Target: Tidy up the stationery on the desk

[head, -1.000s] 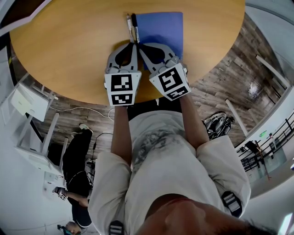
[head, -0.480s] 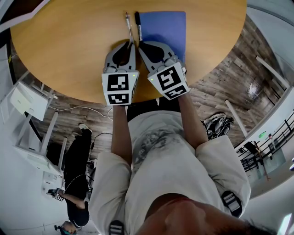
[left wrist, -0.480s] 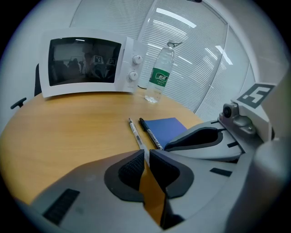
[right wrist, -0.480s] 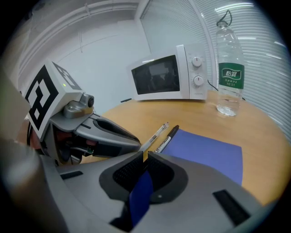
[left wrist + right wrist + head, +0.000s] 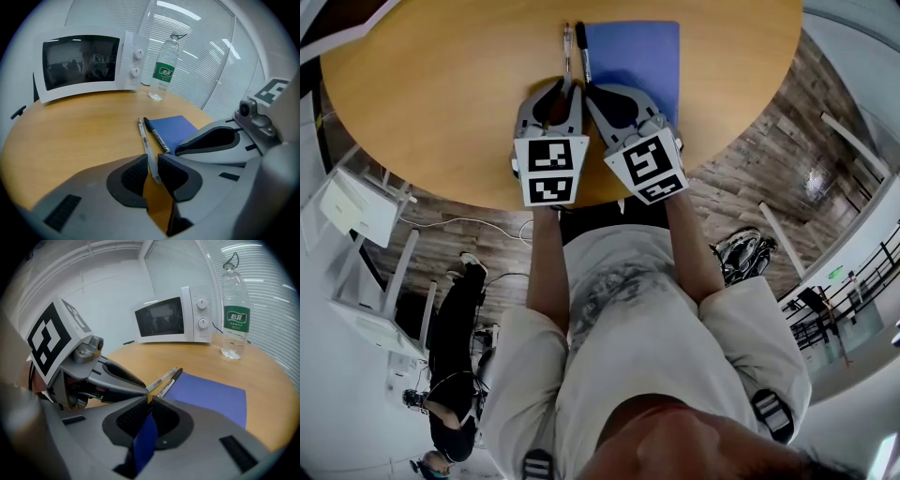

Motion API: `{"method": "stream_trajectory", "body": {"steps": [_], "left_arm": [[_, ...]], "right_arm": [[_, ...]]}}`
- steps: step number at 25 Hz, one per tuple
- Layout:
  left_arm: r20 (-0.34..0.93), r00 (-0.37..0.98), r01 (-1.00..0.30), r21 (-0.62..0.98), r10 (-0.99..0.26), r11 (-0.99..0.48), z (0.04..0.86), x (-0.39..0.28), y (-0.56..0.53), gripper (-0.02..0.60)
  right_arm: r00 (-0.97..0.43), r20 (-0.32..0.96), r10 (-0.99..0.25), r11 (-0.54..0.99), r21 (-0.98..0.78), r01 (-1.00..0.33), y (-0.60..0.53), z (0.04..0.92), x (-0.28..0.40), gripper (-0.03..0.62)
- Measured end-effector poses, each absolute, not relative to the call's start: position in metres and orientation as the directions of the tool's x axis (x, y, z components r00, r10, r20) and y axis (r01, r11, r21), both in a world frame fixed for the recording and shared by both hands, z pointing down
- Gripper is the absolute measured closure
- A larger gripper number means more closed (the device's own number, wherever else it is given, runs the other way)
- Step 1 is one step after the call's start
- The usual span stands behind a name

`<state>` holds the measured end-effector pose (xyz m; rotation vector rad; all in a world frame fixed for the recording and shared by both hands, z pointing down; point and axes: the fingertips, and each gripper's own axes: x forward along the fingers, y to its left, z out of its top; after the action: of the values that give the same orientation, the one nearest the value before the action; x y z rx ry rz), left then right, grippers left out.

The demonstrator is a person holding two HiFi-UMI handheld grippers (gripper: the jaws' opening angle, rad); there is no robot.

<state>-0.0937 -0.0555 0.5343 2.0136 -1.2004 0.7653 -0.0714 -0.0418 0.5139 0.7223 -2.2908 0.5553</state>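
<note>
On the round wooden table (image 5: 431, 84) a clear pen (image 5: 567, 42) and a black pen (image 5: 583, 52) lie side by side, just left of a blue notebook (image 5: 637, 61). My left gripper (image 5: 569, 84) is shut on the near end of the clear pen (image 5: 143, 138), which sits between its pads (image 5: 136, 173). My right gripper (image 5: 589, 89) is shut at the near end of the black pen (image 5: 169, 381), over the notebook's (image 5: 211, 394) near left corner. The two grippers stand close together, almost touching.
A white microwave (image 5: 84, 63) and a clear water bottle (image 5: 164, 70) with a green label stand at the table's far side. My grippers are near the table's front edge. White furniture (image 5: 366, 234) stands on the floor to the left.
The left gripper has shifted a little to the right with the clear pen, which now lies closer to the black pen and parallel to it. The right gripper has kept still.
</note>
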Motion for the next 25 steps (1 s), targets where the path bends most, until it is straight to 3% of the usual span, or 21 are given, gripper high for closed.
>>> {"method": "stream_trajectory", "body": {"steps": [19, 22, 25], "left_arm": [[0.779, 0.354, -0.934, 0.273, -0.517, -0.228, 0.536, -0.101, -0.01, 0.529], [0.781, 0.348, -0.937, 0.276, -0.518, -0.213, 0.536, -0.101, -0.004, 0.529], [0.786, 0.336, -0.942, 0.274, -0.519, -0.196, 0.537, -0.103, 0.0, 0.529]], "right_arm": [[-0.594, 0.718, -0.363, 0.745, -0.159, -0.648, -0.05, 0.517, -0.07, 0.524], [-0.586, 0.728, -0.356, 0.744, -0.159, -0.649, -0.05, 0.519, -0.073, 0.428], [-0.577, 0.737, -0.353, 0.738, -0.159, -0.656, -0.051, 0.523, -0.075, 0.425]]}}
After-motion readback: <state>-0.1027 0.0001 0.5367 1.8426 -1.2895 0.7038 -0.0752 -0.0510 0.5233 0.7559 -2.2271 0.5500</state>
